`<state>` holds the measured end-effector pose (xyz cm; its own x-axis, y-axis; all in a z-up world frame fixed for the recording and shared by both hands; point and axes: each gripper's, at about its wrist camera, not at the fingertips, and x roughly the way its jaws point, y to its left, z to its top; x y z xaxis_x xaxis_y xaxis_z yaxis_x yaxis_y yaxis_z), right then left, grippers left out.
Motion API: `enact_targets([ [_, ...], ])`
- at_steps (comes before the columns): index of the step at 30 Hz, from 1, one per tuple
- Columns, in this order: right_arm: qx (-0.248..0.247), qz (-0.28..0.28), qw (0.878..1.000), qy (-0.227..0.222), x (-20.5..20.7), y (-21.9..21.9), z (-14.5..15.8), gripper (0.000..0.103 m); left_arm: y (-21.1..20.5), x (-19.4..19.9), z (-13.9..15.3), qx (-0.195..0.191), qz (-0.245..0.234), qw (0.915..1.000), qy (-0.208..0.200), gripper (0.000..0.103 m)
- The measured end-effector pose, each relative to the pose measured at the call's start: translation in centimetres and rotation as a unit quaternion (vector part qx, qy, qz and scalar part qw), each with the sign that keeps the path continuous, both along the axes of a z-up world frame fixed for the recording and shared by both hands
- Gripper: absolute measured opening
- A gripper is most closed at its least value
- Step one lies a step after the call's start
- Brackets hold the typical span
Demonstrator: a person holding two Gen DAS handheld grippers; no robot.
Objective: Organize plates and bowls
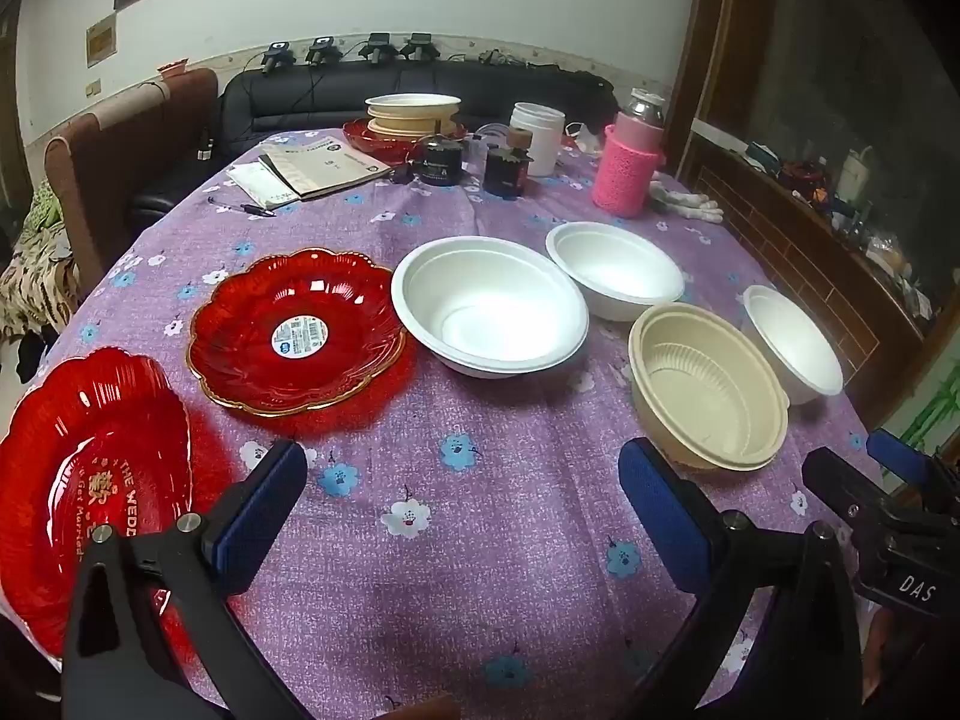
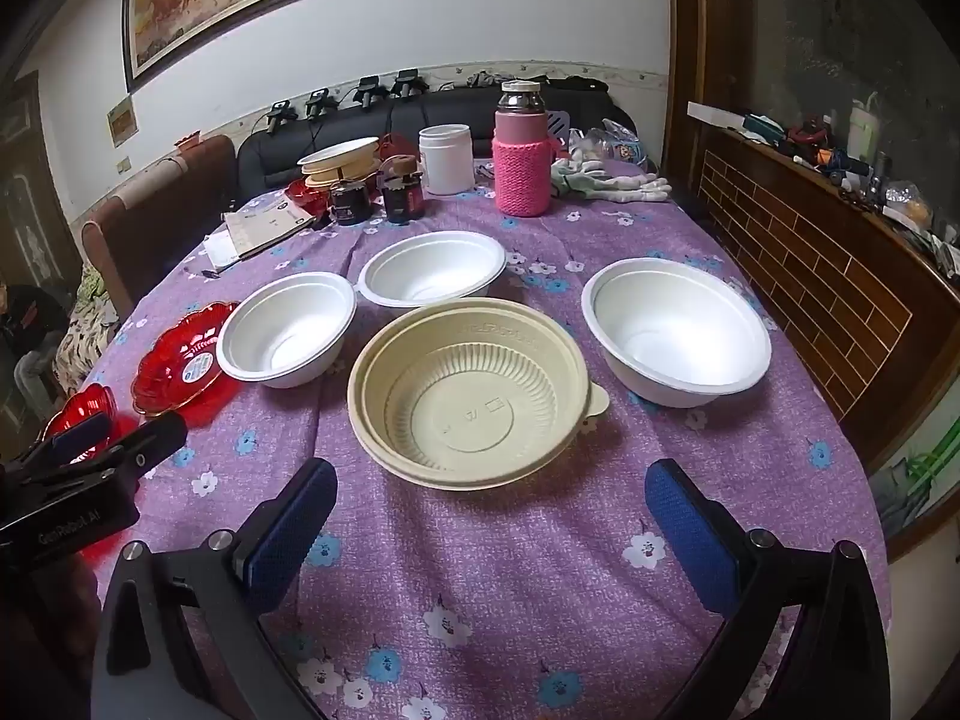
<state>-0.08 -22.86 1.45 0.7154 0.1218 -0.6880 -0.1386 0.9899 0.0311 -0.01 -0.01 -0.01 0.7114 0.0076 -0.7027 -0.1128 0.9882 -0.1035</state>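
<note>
- Both jaw pairs stand spread wide with nothing between them: left gripper (image 1: 462, 516) and right gripper (image 2: 489, 525) each hover above bare purple floral tablecloth (image 2: 480, 588), blue pads clear of every dish.
- Just ahead of the right gripper, centred between its pads: beige ribbed plastic bowl (image 2: 471, 387), upright, empty. In the left wrist view it sits just beyond the right-hand pad.
- Beside the left gripper's left-hand pad: red plate with gold lettering (image 1: 90, 480), partly hidden by that finger.
- Ahead and left of the left jaws: red scalloped plate with a round sticker (image 1: 300, 330), its rim touching or just beside a white foam bowl (image 1: 489, 312).
- Further ahead: second white foam bowl (image 2: 435, 270), beyond the beige bowl; third white foam bowl (image 2: 678, 330), ahead and right of the right jaws, apart from the others.
- Far end of the table: pink knit-sleeved bottle (image 2: 521, 168), white jar (image 2: 445, 159), two dark jars (image 2: 378, 195), a booklet (image 1: 324, 165), white gloves (image 2: 612, 183), and a stack of beige bowls on a red plate (image 1: 411, 117).
</note>
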Motion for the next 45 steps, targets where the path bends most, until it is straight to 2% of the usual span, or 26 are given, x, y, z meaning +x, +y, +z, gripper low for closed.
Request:
enact_targets([
  [9, 0.000, 0.000, 1.000, 0.011, 0.23, 0.47, -0.41, 0.103, 0.29, 0.22, -0.65, -0.006, -0.004, 1.0000, 0.006, 0.103],
  [45, 0.019, -0.009, 1.000, 0.009, 0.26, -0.17, -0.51, 0.103, -0.24, -0.09, -0.49, -0.013, -0.021, 0.9996, 0.014, 0.103],
])
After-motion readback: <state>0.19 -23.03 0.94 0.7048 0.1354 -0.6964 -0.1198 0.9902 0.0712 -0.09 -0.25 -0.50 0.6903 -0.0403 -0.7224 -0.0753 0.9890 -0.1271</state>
